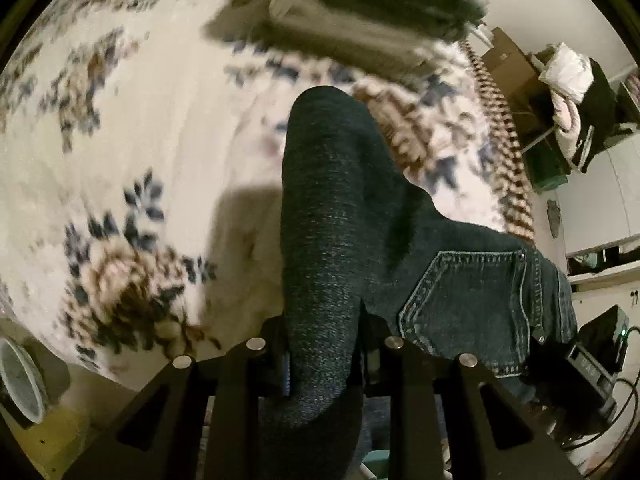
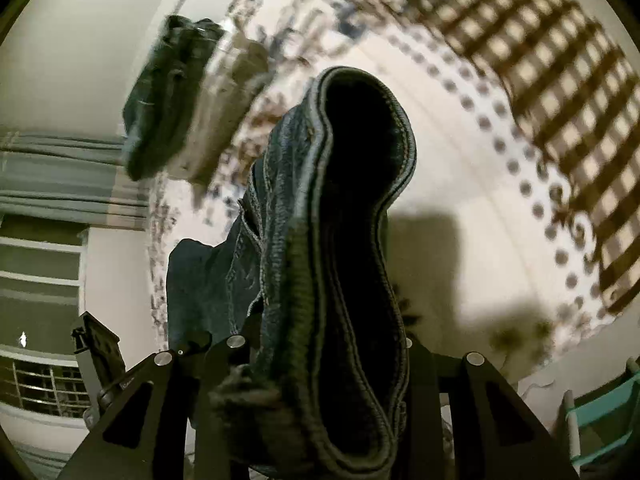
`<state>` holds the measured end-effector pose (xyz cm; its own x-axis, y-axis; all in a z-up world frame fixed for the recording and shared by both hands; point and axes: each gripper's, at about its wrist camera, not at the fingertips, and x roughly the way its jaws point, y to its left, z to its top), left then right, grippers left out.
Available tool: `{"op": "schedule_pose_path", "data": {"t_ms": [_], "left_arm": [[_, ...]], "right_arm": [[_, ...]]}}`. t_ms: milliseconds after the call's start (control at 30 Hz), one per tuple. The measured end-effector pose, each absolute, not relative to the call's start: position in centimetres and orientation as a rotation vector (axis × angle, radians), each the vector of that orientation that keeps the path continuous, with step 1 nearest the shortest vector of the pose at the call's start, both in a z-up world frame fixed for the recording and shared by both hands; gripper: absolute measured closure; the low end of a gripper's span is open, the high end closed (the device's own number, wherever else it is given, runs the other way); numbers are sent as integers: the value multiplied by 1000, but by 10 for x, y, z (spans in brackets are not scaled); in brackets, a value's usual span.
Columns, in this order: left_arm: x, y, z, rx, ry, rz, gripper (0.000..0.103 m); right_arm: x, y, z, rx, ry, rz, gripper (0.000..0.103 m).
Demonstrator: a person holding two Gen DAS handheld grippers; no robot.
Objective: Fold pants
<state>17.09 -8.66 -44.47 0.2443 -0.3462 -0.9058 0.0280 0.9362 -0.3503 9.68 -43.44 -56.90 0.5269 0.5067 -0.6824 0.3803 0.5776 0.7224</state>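
Dark blue jeans (image 1: 344,208) hang in the air over a bed with a cream floral cover (image 1: 120,152). My left gripper (image 1: 324,360) is shut on a bunched fold of the jeans; a back pocket (image 1: 460,308) shows to the right of it. My right gripper (image 2: 320,364) is shut on the jeans near a stitched hem or waistband (image 2: 360,168) that loops open in front of the camera. The fingertips of both grippers are hidden by denim. Both views are motion-blurred.
A stack of folded clothes (image 1: 372,12), dark on top and grey below, lies at the far side of the bed; it also shows in the right wrist view (image 2: 180,100). A brown checked blanket (image 2: 540,68) covers one end. Boxes and clutter (image 1: 560,92) stand beyond the bed.
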Motion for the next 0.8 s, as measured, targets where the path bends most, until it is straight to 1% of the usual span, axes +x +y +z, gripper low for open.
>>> {"op": "schedule_pose_path", "data": {"t_ms": [100, 267, 467, 633, 800], "left_arm": [[184, -85, -410, -286, 1270, -266, 83], [226, -85, -360, -289, 1204, -281, 83], [306, -78, -312, -284, 1138, -309, 83], [382, -67, -284, -284, 1101, -324, 83], [463, -60, -275, -290, 1065, -341, 83]], "right_arm": [[114, -437, -532, 980, 1034, 119, 67], [167, -438, -470, 944, 975, 139, 67], [252, -433, -411, 915, 912, 149, 67], [331, -426, -376, 915, 866, 151, 67], [425, -419, -357, 920, 820, 163, 67]]}}
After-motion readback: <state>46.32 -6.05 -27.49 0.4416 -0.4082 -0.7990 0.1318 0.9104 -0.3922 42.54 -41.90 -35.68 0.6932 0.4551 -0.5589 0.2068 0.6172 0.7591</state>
